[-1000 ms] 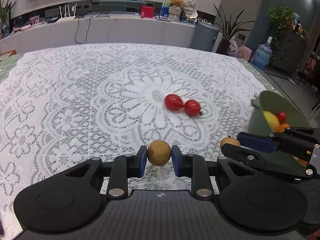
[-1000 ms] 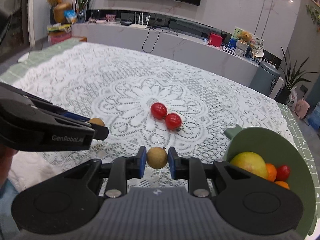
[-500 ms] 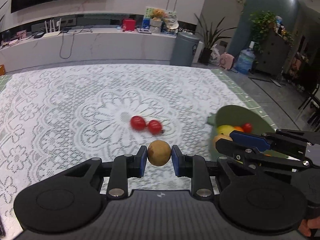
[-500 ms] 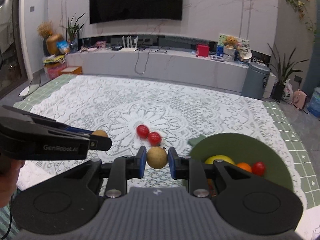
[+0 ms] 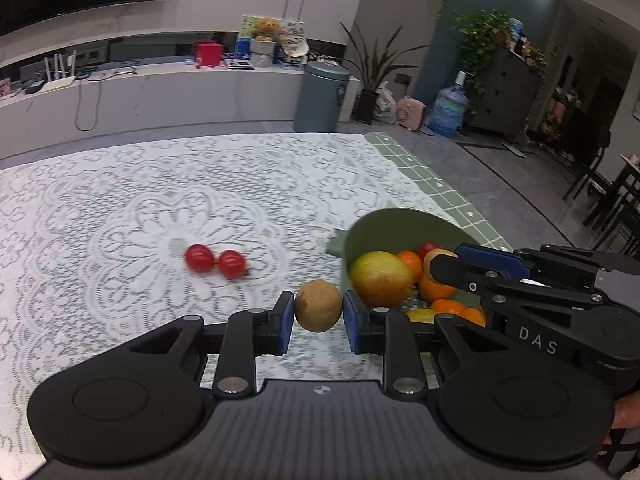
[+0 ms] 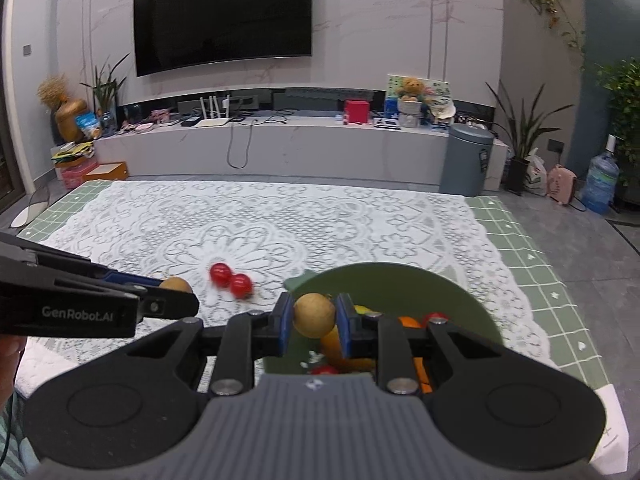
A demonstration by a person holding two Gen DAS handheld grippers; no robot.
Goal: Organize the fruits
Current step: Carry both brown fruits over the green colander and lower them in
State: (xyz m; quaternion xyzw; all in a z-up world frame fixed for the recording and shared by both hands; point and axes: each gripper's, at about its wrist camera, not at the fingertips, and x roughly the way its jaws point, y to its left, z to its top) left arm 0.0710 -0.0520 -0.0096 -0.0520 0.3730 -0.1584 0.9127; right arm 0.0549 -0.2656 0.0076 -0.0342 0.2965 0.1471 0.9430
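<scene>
My left gripper [image 5: 318,318] is shut on a small round brown fruit [image 5: 318,300], held above the lace cloth just left of the green bowl [image 5: 400,220]. My right gripper [image 6: 314,322] is shut on a second brown fruit [image 6: 314,309], held over that green bowl [image 6: 400,280]. In the left wrist view the right gripper [image 5: 442,262] reaches in from the right above the bowl's fruit. The bowl holds a yellow-green fruit [image 5: 380,278], oranges [image 5: 438,290] and a red tomato [image 5: 426,247]. Two cherry tomatoes [image 5: 199,258] lie together mid-table, also in the right wrist view as tomatoes [image 6: 231,279].
A white lace cloth [image 6: 280,216] lies over a green checked tablecloth [image 6: 532,264], whose right edge runs close behind the bowl. A white sheet [image 6: 610,420] lies at the near right corner. Beyond the table stand a grey bin [image 6: 466,160] and a low TV cabinet.
Both grippers have moved right and upward, each still holding its brown fruit. The right one has come over the bowl, and the left one has closed in on the bowl's left side.
</scene>
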